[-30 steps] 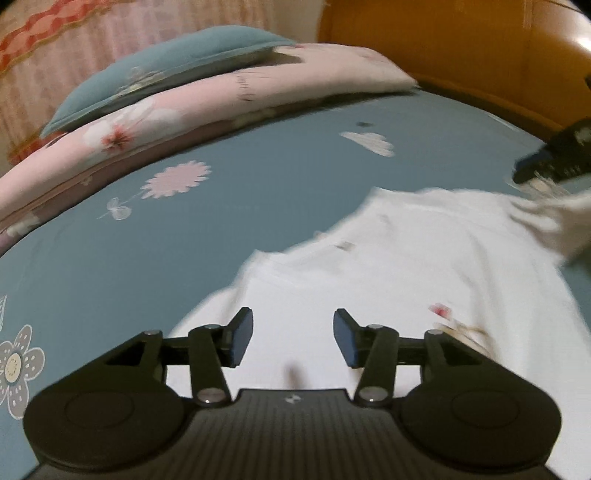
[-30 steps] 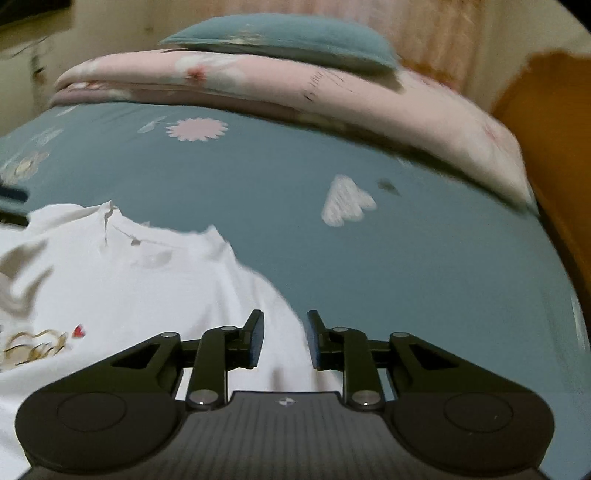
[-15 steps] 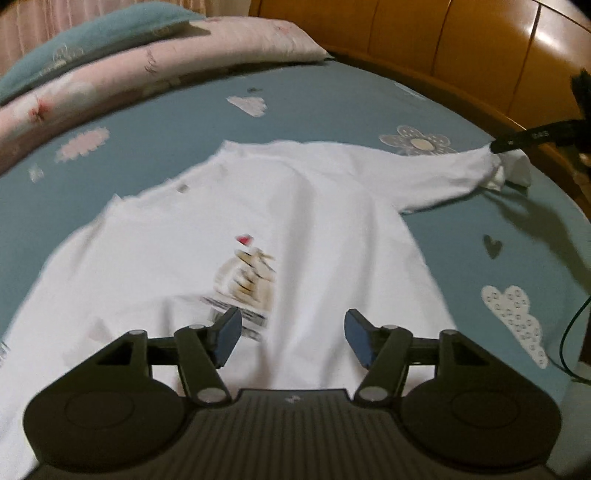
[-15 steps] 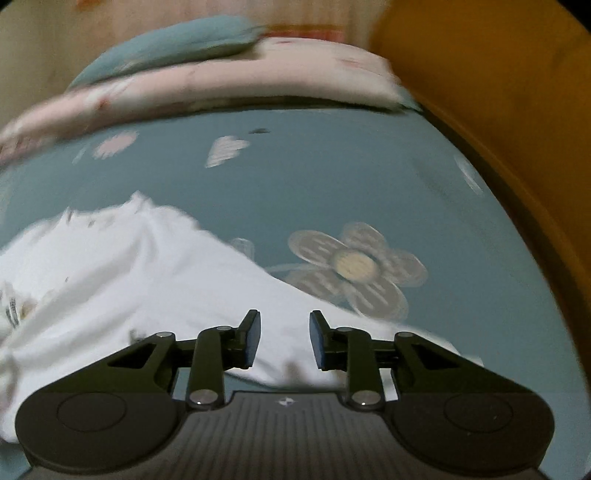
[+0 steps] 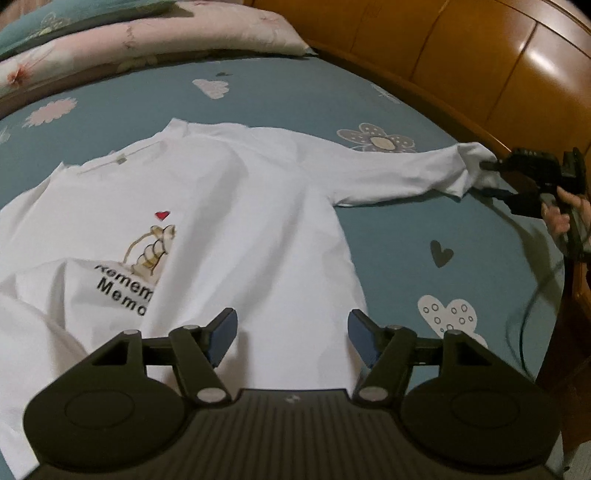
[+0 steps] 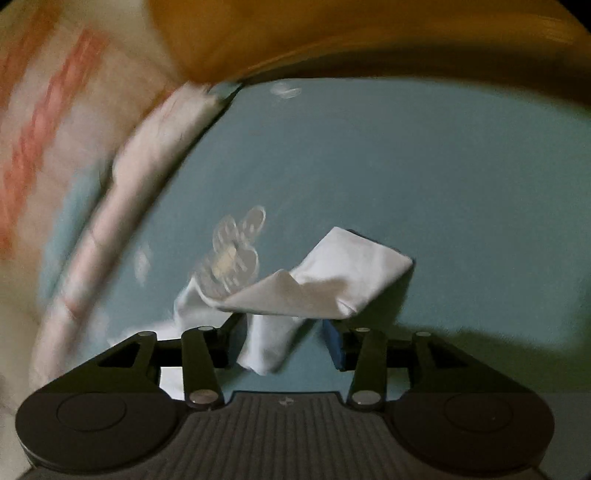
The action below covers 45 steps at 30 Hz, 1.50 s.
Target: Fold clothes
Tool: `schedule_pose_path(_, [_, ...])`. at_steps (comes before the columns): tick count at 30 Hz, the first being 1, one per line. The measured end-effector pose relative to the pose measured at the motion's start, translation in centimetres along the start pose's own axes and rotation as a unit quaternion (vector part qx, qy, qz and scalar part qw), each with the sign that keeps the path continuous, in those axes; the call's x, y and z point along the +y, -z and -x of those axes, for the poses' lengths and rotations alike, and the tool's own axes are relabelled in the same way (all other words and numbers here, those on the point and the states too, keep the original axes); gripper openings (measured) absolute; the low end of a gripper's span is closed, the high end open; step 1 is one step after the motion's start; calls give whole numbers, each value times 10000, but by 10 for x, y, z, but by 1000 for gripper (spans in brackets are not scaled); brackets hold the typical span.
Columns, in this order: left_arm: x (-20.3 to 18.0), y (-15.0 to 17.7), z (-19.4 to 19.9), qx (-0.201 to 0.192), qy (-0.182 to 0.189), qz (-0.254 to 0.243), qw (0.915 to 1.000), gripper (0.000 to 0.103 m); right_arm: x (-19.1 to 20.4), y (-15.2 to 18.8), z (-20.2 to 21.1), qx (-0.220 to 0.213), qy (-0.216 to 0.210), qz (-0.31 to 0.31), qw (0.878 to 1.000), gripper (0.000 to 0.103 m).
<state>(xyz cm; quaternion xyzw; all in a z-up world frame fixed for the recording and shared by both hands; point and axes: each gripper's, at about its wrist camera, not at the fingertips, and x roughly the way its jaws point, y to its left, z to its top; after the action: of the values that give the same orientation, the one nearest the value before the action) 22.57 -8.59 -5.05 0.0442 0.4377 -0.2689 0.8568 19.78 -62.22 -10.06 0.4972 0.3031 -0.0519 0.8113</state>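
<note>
A white long-sleeved shirt point(image 5: 229, 206) with a heart and black lettering lies spread on the teal bed sheet point(image 5: 424, 221). My left gripper point(image 5: 291, 334) is open and empty, low over the shirt's lower part. The shirt's right sleeve point(image 5: 402, 173) stretches out to the right, where my right gripper point(image 5: 491, 177) is at its cuff. In the right wrist view the cuff point(image 6: 325, 284) sits between the spread fingers of the right gripper point(image 6: 284, 343); the jaws are open with cloth draped between them.
A pink floral duvet point(image 5: 147, 37) and a teal pillow point(image 5: 74, 18) lie at the back. A wooden headboard point(image 5: 480, 55) runs along the right side, close to the right gripper. A black cable point(image 5: 524, 314) hangs at the bed's right edge.
The left gripper swung right and pulled back, bringing the whole shirt into view. The right gripper moved out to the sleeve end and opened wider; the sleeve now lies stretched out.
</note>
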Motion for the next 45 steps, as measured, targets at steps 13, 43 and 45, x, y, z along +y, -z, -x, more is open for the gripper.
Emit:
schedule_pose_path(13, [-30, -2, -12, 51, 204, -375, 9991, 71, 0, -3, 30, -650, 887, 2001, 9736, 62])
schedule_pose_path(43, [-46, 1, -25, 233, 380, -467, 9979, 72, 108, -8, 54, 1062, 472, 4189, 9005, 18])
schedule_pose_path(45, [-45, 1, -25, 224, 352, -443, 9981, 72, 89, -33, 28, 977, 773, 3337, 9344, 18])
